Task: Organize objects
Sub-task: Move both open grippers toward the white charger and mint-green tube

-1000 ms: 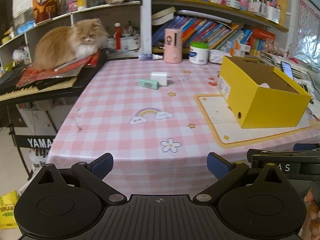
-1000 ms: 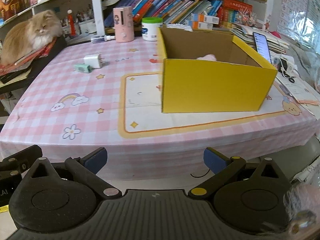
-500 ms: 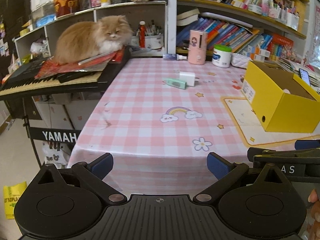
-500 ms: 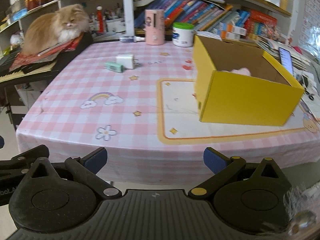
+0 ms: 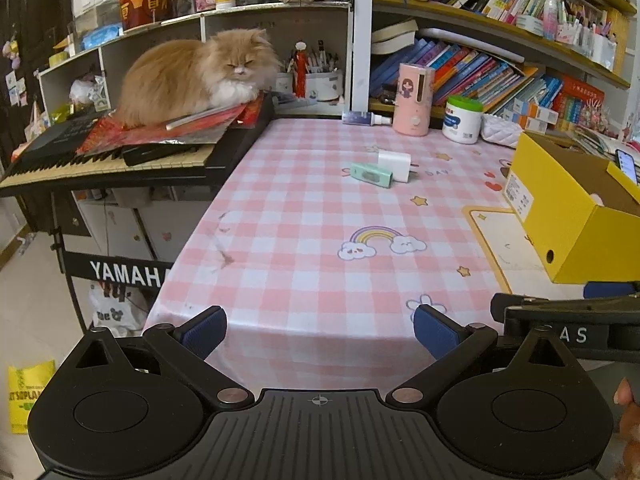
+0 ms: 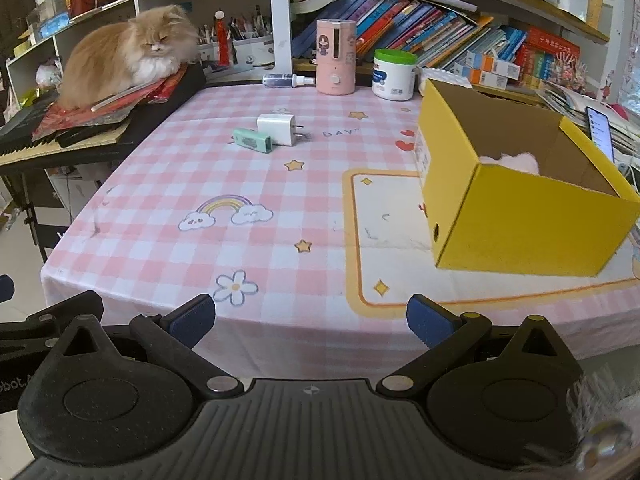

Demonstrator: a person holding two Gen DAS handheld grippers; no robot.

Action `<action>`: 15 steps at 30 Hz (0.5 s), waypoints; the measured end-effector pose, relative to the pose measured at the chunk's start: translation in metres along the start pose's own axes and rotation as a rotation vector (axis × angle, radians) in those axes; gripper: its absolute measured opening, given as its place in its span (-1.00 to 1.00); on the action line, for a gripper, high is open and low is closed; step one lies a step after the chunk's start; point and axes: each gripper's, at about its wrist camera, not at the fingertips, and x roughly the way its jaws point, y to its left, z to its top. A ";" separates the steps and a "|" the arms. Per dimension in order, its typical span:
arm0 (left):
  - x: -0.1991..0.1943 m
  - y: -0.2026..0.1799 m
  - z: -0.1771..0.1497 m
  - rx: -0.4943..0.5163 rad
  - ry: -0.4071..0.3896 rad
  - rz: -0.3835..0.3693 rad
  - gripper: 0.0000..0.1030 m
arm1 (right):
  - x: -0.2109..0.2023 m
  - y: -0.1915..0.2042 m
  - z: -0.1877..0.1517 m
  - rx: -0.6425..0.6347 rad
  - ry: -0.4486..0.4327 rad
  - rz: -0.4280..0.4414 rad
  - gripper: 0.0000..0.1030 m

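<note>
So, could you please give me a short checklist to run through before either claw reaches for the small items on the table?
1. Left claw open and holding nothing: ok.
2. Right claw open and holding nothing: ok.
3. White charger and green case in view on the tablecloth: ok; they lie side by side, so touching or not: cannot tell.
4. Path from the claws to them free of obstacles: ok.
5. Yellow box open on top, with room: ok; something pale pink lies inside, what it is: cannot tell.
6. Cat away from the work area: ok, it lies on the keyboard beside the table.
</note>
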 end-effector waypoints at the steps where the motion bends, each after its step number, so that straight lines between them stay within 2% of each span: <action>1: 0.003 0.000 0.002 0.006 0.000 0.001 0.96 | 0.003 0.000 0.002 0.001 0.000 0.005 0.96; 6: 0.020 -0.001 0.016 -0.007 -0.007 -0.002 0.96 | 0.021 0.001 0.019 -0.016 0.002 0.028 0.84; 11: 0.040 -0.003 0.032 -0.012 0.002 -0.010 0.96 | 0.043 -0.002 0.042 -0.020 0.006 0.049 0.56; 15: 0.058 -0.005 0.045 -0.030 0.009 0.009 0.95 | 0.061 -0.004 0.062 -0.029 0.002 0.076 0.54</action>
